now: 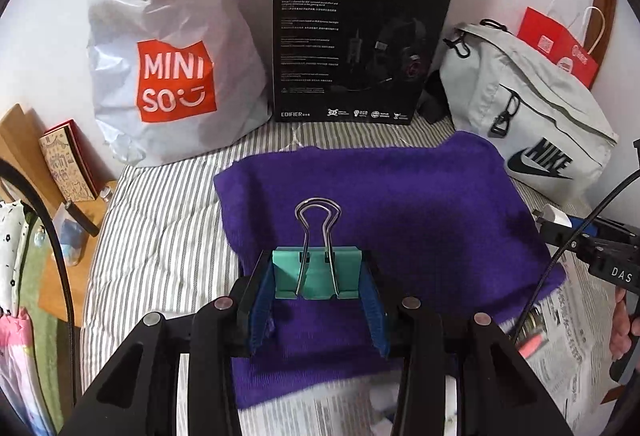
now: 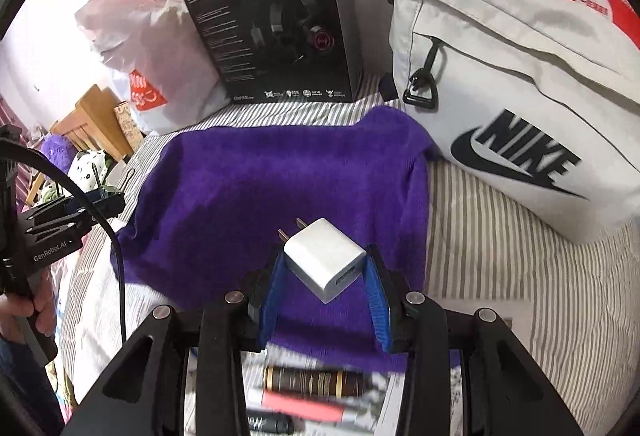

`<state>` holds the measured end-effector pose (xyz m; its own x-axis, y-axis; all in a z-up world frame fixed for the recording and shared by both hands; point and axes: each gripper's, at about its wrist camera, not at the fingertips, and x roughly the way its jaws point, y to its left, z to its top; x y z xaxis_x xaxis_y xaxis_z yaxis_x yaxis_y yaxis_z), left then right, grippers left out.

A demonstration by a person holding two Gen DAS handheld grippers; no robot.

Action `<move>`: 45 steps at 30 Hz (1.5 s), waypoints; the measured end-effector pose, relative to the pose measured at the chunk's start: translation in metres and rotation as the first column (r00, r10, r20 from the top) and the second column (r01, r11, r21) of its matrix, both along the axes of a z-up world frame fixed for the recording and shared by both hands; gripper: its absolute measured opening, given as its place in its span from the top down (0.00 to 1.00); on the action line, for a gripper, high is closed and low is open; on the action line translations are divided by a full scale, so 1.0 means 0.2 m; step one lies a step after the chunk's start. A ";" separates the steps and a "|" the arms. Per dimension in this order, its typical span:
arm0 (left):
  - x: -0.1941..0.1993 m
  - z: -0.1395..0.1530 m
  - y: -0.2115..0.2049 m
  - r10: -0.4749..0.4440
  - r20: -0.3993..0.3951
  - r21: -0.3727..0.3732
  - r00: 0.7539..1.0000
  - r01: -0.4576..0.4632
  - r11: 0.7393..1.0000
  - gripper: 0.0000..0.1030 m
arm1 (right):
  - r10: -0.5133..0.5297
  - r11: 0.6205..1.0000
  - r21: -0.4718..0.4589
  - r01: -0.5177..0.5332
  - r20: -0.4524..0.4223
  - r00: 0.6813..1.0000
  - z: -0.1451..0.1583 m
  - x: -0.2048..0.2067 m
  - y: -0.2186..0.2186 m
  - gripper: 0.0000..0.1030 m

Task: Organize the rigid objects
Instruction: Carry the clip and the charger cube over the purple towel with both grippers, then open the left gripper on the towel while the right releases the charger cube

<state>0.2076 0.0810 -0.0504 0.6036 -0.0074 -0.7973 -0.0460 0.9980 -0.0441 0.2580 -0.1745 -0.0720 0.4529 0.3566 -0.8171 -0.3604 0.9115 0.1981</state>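
Note:
My left gripper [image 1: 318, 276] is shut on a teal binder clip [image 1: 316, 274] with silver wire handles, held above a purple cloth [image 1: 400, 196] spread on the striped bed. My right gripper [image 2: 325, 266] is shut on a white USB wall charger [image 2: 326, 260], its prongs pointing up and left, also above the purple cloth [image 2: 280, 188]. The right gripper with the charger shows at the right edge of the left wrist view [image 1: 556, 220]. The left gripper shows at the left of the right wrist view [image 2: 100, 196].
Against the wall stand a white Miniso bag [image 1: 168, 68], a black headset box [image 1: 356, 40] and a grey Nike bag [image 1: 528, 108]. Newspaper [image 2: 256, 388] near me holds a dark cylinder [image 2: 316, 380], a pink bar [image 2: 304, 406] and a black item [image 2: 268, 426].

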 end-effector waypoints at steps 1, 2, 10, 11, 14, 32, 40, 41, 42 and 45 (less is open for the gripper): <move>0.02 -0.01 0.01 -0.001 -0.003 -0.005 1.000 0.001 1.000 0.62 | 0.001 1.000 -0.004 -0.001 -0.002 1.000 -0.02 0.03 0.01 0.62; 0.04 -0.02 0.02 0.000 -0.005 -0.008 1.000 0.000 1.000 0.62 | 0.000 1.000 -0.007 0.000 -0.003 1.000 -0.03 0.06 0.02 0.62; 0.25 -0.15 0.04 0.002 -0.045 -0.019 0.999 -0.003 1.000 0.62 | -0.005 1.000 -0.030 0.004 -0.040 0.999 -0.17 0.29 0.08 0.62; 0.28 -0.17 0.04 0.002 -0.051 -0.017 0.999 -0.003 1.000 0.62 | -0.005 1.000 -0.029 0.003 -0.046 0.999 -0.18 0.30 0.09 0.62; 0.34 -0.22 0.03 -0.002 -0.073 -0.021 0.997 0.001 1.000 0.62 | -0.009 0.999 -0.036 0.007 -0.064 0.998 -0.24 0.37 0.12 0.62; 0.49 -0.38 0.04 0.008 -0.146 -0.006 0.989 -0.009 1.000 0.62 | 0.013 0.991 -0.131 -0.021 -0.058 0.998 -0.33 0.50 0.19 0.62; 0.48 -0.39 0.01 0.000 -0.153 0.026 0.988 0.004 1.000 0.61 | 0.030 0.990 -0.134 -0.039 -0.066 0.997 -0.33 0.51 0.20 0.61; 0.49 -0.39 0.00 -0.002 -0.156 0.025 0.988 0.006 1.000 0.59 | 0.031 0.990 -0.132 -0.040 -0.071 0.997 -0.32 0.51 0.20 0.60; 0.48 -0.39 0.00 -0.007 -0.156 0.024 0.988 0.011 1.000 0.57 | 0.031 0.991 -0.126 -0.041 -0.078 0.996 -0.32 0.51 0.20 0.56; 0.46 -0.40 -0.04 -0.027 -0.163 0.031 0.986 0.033 0.999 0.42 | 0.034 0.994 -0.100 -0.044 -0.099 0.994 -0.31 0.49 0.18 0.49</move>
<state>0.2992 0.0734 -0.1313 0.4661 0.0045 -0.8847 -0.0197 0.9998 -0.0053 0.3560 -0.1388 -0.1346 0.3569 0.2850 -0.8896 -0.3795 0.9144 0.1408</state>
